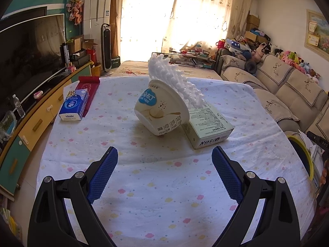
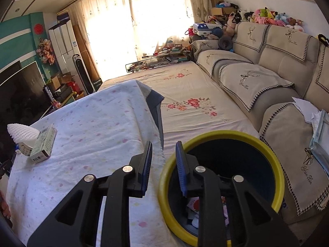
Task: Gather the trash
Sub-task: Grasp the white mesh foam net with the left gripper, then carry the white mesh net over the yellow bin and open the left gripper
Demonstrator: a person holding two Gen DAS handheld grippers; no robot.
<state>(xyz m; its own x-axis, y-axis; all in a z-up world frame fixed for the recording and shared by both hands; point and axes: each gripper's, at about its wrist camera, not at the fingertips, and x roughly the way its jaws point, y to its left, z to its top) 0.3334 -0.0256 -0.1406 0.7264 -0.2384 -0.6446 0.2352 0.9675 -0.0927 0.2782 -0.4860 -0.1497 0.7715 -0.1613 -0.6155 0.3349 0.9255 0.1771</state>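
Observation:
A tilted pudding cup [image 1: 161,111] leans on a pale green carton [image 1: 207,127] in the middle of the cloth-covered table [image 1: 164,195]. A white foam net [image 1: 174,80] sticks out of the cup. My left gripper [image 1: 164,156] is open and empty, a short way in front of the cup. My right gripper [image 2: 163,150] is open with a narrow gap and empty, held over the near rim of a yellow-rimmed dark bin [image 2: 265,146] that has scraps at its bottom. In the right wrist view the carton [image 2: 43,144] and foam net [image 2: 21,132] lie far left.
A blue Vinda tissue pack [image 1: 74,105] and a red box [image 1: 87,87] lie at the table's far left. A TV cabinet [image 1: 30,123] runs along the left. A sofa [image 2: 267,78] and a flowered bedspread [image 2: 189,100] lie right of the table. The bin's edge [image 1: 304,154] shows at right.

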